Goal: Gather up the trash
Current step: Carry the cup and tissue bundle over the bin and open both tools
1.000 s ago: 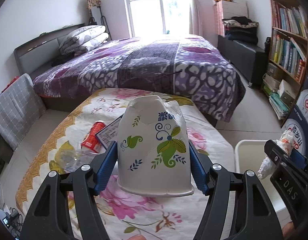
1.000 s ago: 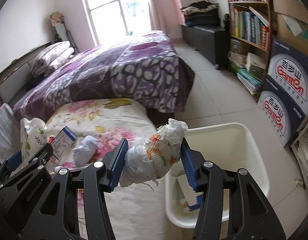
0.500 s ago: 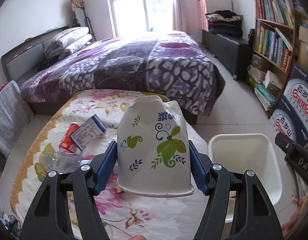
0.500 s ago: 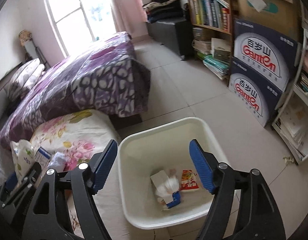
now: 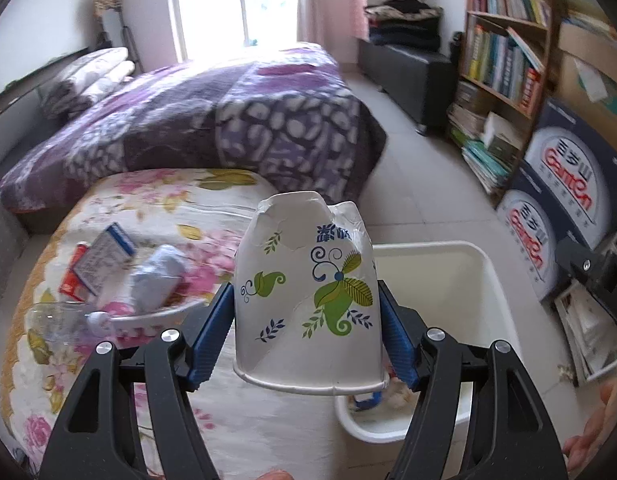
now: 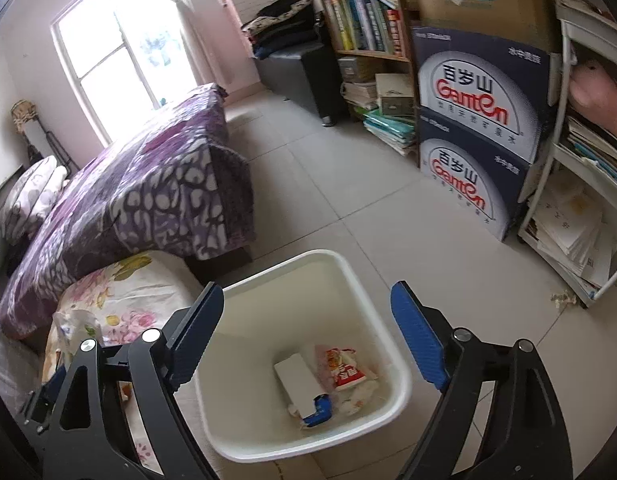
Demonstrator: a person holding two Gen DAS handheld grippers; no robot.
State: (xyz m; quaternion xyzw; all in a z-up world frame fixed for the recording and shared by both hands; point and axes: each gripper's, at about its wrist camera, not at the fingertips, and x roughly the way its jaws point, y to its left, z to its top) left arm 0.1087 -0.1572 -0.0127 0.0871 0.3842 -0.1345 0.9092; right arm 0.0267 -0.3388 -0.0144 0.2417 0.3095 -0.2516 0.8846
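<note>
Crushed white paper cup [image 5: 308, 304] printed with green leaves and blue scrollwork, held upside down, rim toward the camera, between the blue ribbed pads [image 5: 210, 340] of the left gripper [image 5: 304, 336]. The pads press on opposite sides of the cup wall, low near the rim, where a dented cup is judged stiffest and least likely to slip. The cup hangs over the near edge of the white plastic rectangular bin [image 5: 484, 264], which stands on the tiled floor just beside the low mattress with the floral cover [image 5: 156, 196]; this position suits a straight drop once the pads part.

Right gripper [image 6: 308, 344]: jaws spread wide and holding nothing, poised directly above the same bin [image 6: 388, 352], with both blue pads [image 6: 416, 336] framing its opening. The bin holds a white carton [image 6: 298, 384], a red-and-white snack wrapper [image 6: 344, 368] and some crumpled paper.

Uncollected trash on the floral cover, left of the held cup: a clear plastic bottle [image 5: 64, 320] lying on its side, a pale crumpled wad [image 5: 156, 276], a blue-and-white small box [image 5: 104, 252] and a red packet [image 5: 72, 276] partly beneath it. These lie close together, within reach of the left side, so the task is judged partly done, with the cup's release the step in hand.
</note>
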